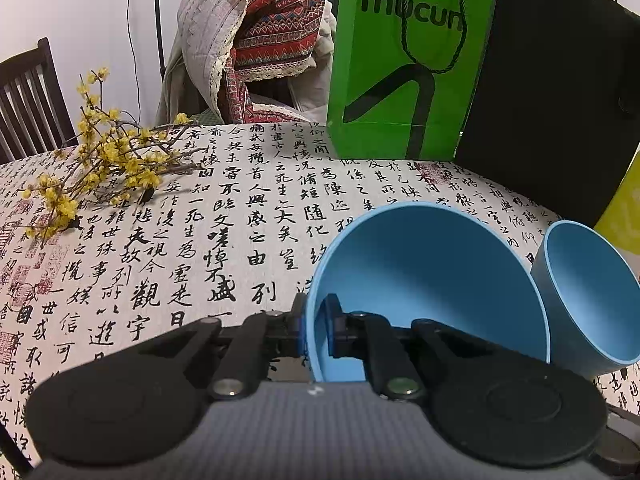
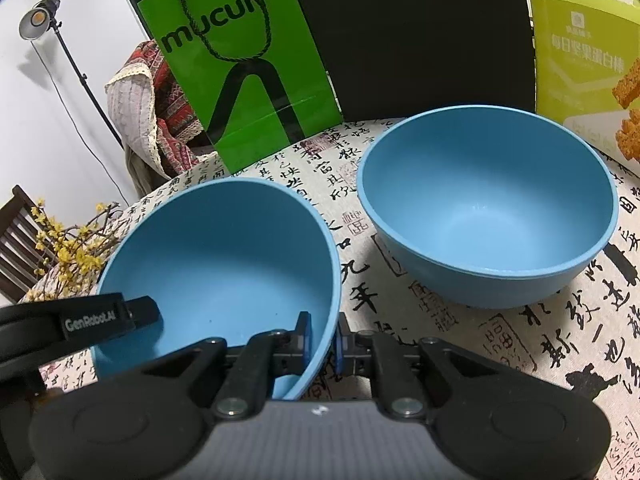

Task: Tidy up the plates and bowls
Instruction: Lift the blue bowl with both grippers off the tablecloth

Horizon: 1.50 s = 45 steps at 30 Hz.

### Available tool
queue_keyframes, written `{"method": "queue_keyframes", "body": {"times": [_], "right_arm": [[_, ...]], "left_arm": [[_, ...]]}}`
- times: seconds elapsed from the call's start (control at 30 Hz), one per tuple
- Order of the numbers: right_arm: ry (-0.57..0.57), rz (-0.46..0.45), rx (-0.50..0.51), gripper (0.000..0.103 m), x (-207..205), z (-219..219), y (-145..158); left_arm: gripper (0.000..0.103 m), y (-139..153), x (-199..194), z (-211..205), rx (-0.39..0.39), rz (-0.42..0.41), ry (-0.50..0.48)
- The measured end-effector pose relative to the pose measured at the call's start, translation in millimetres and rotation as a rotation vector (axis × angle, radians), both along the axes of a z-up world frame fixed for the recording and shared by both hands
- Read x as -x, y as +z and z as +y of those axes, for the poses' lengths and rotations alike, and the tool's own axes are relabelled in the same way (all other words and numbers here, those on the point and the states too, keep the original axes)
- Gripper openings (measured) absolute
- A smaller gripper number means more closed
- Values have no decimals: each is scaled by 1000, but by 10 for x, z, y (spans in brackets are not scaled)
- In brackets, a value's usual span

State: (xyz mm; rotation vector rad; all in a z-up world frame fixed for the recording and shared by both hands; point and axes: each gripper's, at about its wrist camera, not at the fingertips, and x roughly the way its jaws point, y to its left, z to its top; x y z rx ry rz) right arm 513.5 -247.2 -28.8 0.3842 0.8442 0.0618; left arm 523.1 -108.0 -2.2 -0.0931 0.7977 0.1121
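Two light blue bowls are on the calligraphy-print tablecloth (image 1: 224, 216). The nearer bowl (image 1: 428, 280) (image 2: 224, 256) is tilted, and both grippers hold it. My left gripper (image 1: 314, 328) is shut on its left rim, one pad inside the wall and one outside. My right gripper (image 2: 324, 340) is shut on the right rim the same way. The left gripper (image 2: 120, 314) also shows in the right wrist view, at the bowl's left edge. The second bowl (image 2: 488, 208) (image 1: 588, 296) stands upright just to the right, apart from the held one.
A green paper bag (image 1: 408, 64) (image 2: 240, 76) and a black panel (image 2: 412, 36) stand at the table's back. A yellow-green snack box (image 2: 588, 52) is at the back right. A yellow flowering branch (image 1: 108, 160) lies at the left. A chair draped in patterned cloth (image 1: 256, 40) and a lamp stand (image 2: 40, 20) stand behind.
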Motion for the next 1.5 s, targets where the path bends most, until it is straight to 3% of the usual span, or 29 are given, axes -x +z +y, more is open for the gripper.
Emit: {"method": "queue_keyframes", "body": {"times": [0.87,1.5], "right_arm": [[5,-21,-46,11,58,-32,54],[67,-122,-19,10,269,139,389]], "left_arm": [[10,109,98,1,-8,-29,-3],[10,397,466,186,-6,-100,25]]}}
